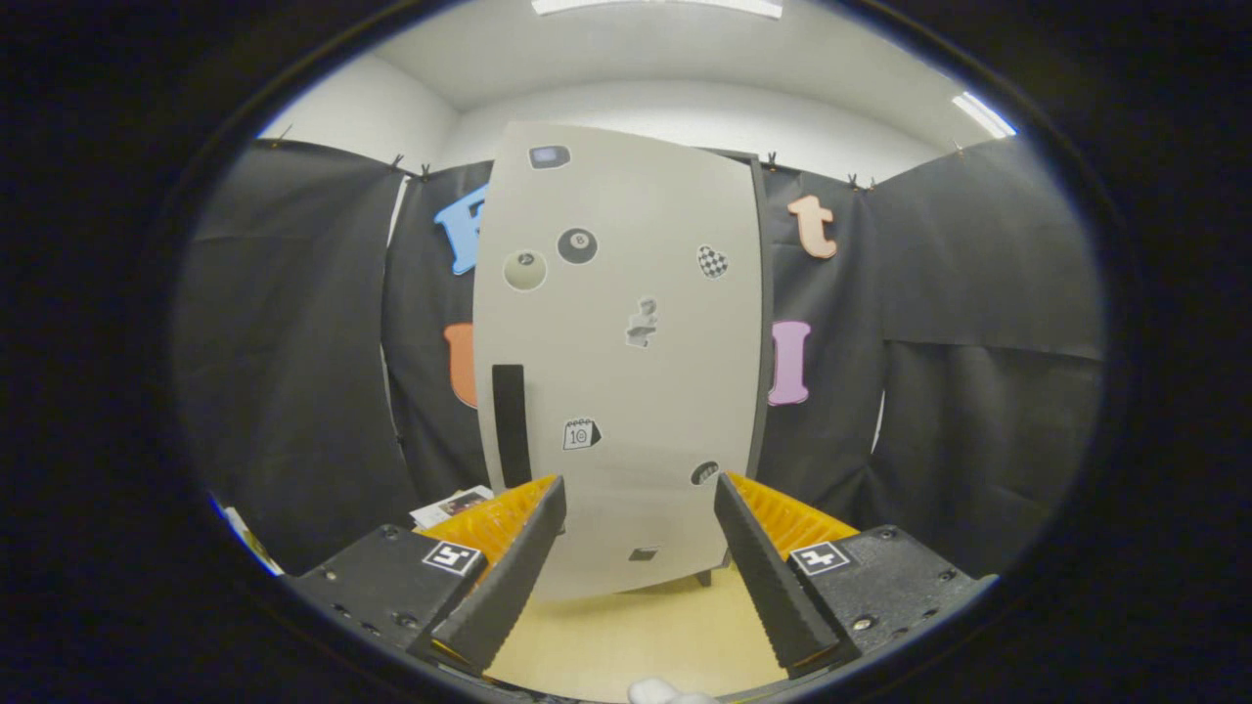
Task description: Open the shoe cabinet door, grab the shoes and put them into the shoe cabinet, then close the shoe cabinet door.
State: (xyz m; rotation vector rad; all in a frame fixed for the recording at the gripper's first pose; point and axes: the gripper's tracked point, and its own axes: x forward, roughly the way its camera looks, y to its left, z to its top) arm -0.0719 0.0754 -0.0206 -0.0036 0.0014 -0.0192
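We see the gripper point(639, 494) with its two black ribbed fingers point(509, 577) spread wide apart and nothing held between them, aimed at the shoe cabinet point(626, 391), which stands just beyond the fingertips. The cabinet's pale door point(665, 205) is closed and faces us, taking up the space between and above the fingers. The cabinet stands on a light wooden floor point(626, 640) that runs from its foot back towards the fingers. A tall black handle strip point(510, 422) sits near the door's left edge, just above the left fingertip. Small stickers point(577, 245) dot the door, among them two ball shapes high up. Left of the cabinet's foot, some printed paper point(452, 505) lies behind the left finger. We cannot see any shoes clearly; a small white shape point(665, 692) lies on the floor nearest us, too cropped to identify.
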